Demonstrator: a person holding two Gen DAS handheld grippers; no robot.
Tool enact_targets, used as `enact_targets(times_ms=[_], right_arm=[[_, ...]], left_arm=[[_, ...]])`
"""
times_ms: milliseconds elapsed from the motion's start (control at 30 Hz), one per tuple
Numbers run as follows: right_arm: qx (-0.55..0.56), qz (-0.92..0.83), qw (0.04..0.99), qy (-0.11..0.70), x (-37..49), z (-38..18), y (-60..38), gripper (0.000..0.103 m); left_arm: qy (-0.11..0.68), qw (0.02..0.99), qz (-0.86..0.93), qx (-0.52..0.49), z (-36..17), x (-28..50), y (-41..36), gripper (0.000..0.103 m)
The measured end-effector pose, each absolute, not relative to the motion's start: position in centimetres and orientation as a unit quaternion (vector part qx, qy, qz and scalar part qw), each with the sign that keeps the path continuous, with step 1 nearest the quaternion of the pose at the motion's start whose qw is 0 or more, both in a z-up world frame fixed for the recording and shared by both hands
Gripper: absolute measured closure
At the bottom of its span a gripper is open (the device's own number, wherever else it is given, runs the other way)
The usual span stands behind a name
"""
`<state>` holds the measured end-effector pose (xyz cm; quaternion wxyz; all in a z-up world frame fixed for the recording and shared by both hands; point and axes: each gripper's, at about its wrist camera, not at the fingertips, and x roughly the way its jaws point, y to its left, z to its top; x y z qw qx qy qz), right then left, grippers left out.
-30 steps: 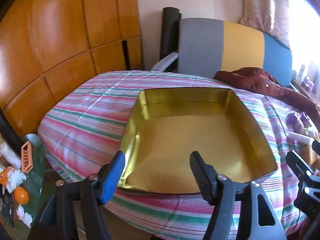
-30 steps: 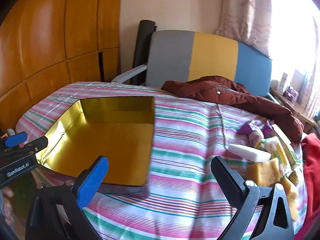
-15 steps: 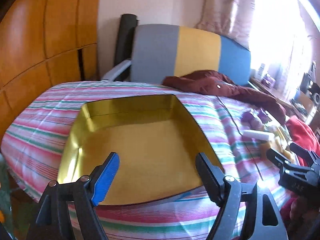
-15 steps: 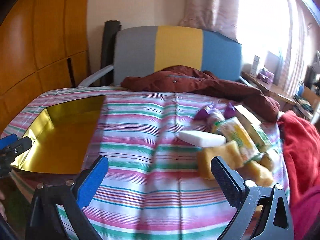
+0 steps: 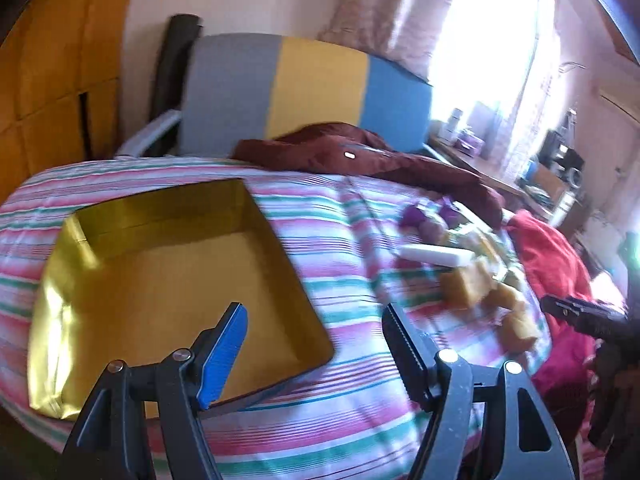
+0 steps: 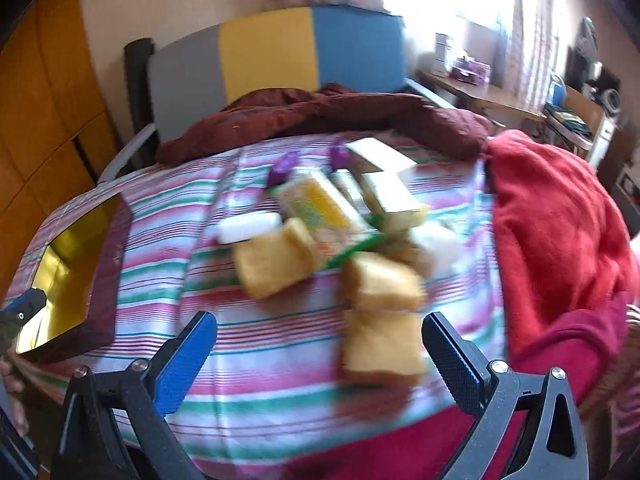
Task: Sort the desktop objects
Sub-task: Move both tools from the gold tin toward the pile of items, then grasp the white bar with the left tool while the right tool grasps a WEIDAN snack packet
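A gold box lies empty and open on the striped cloth at the left; its corner also shows in the right wrist view. A heap of objects sits at the right: yellow sponges, a white block, a yellow packet, small cartons and purple pieces. My left gripper is open and empty over the box's near right corner. My right gripper is open and empty, just before the nearest sponge. The heap is blurred in the left wrist view.
A maroon jacket lies along the table's far edge before a grey, yellow and blue chair back. A red cloth is piled at the right. Wooden cabinets stand at the left.
Both grippers have swung to the right. The box has slid left in both views and the heap of objects has come close under the right gripper. Both stay open.
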<state>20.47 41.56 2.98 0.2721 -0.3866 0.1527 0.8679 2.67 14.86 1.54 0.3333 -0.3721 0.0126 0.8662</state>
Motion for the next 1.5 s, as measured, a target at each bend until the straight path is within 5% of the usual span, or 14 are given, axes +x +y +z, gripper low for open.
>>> enact_targets(times_ms=[333, 633, 1200, 1333, 1500], right_arm=[[-0.370, 0.847, 0.300, 0.235, 22.7, 3.5, 47.0, 0.000], [-0.377, 0.864, 0.285, 0.176, 20.3, 3.2, 46.8, 0.000], [-0.376, 0.871, 0.223, 0.223, 18.4, 1.8, 47.2, 0.000], [-0.380, 0.870, 0.217, 0.228, 18.3, 1.7, 47.4, 0.000], [-0.396, 0.870, 0.212, 0.204, 17.0, 2.0, 47.3, 0.000]], left_arm=[[-0.013, 0.419, 0.796, -0.437, 0.6, 2.2, 21.8, 0.033], [-0.064, 0.426, 0.736, -0.523, -1.4, -1.5, 27.3, 0.033], [-0.201, 0.393, 0.625, -0.644, -7.2, -7.1, 36.0, 0.041], [-0.207, 0.387, 0.620, -0.651, -8.2, -7.4, 37.2, 0.059], [-0.200, 0.402, 0.648, -0.615, -7.0, -7.2, 36.0, 0.070]])
